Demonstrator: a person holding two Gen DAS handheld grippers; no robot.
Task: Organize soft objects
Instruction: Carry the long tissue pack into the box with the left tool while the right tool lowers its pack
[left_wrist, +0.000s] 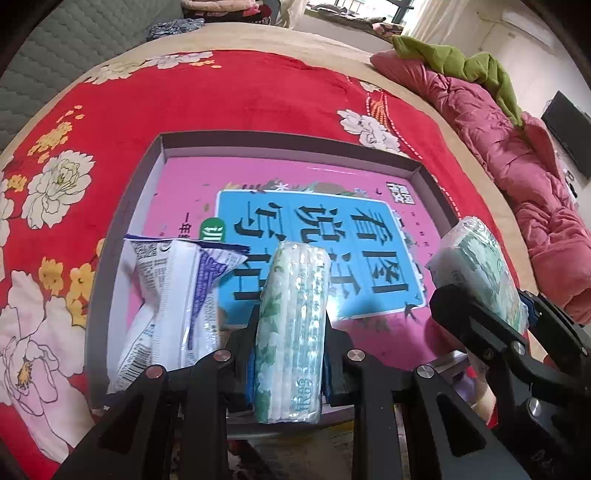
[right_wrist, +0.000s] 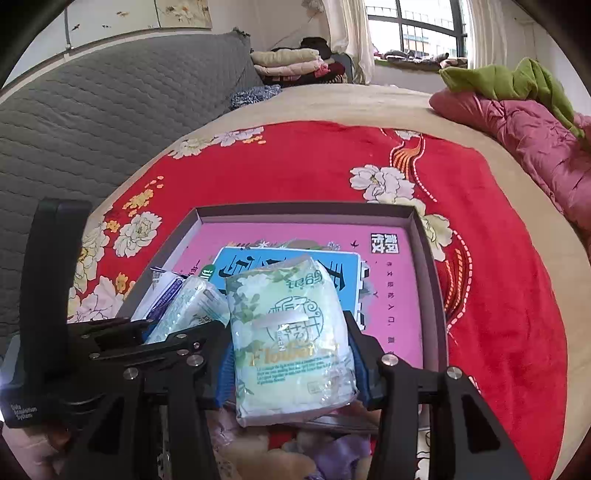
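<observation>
Lettering "Flouber" in gold on green floral tissue pack (right_wrist: 291, 343) — pinched between fingers of right gripper (right_wrist: 293, 363), above near edge of grey tray (right_wrist: 430, 280). Second tissue pack (left_wrist: 291, 328), edge-on, clamped in left gripper (left_wrist: 290, 354) — beside white-and-purple wrapper (left_wrist: 173, 302).

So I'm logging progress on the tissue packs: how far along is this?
Done: the white-and-purple packet already stands in the shallow box. In hand: the left gripper clamps one green tissue pack, the right gripper another, both held over the box's near edge. Left: setting both packs down beside the packet.
</observation>
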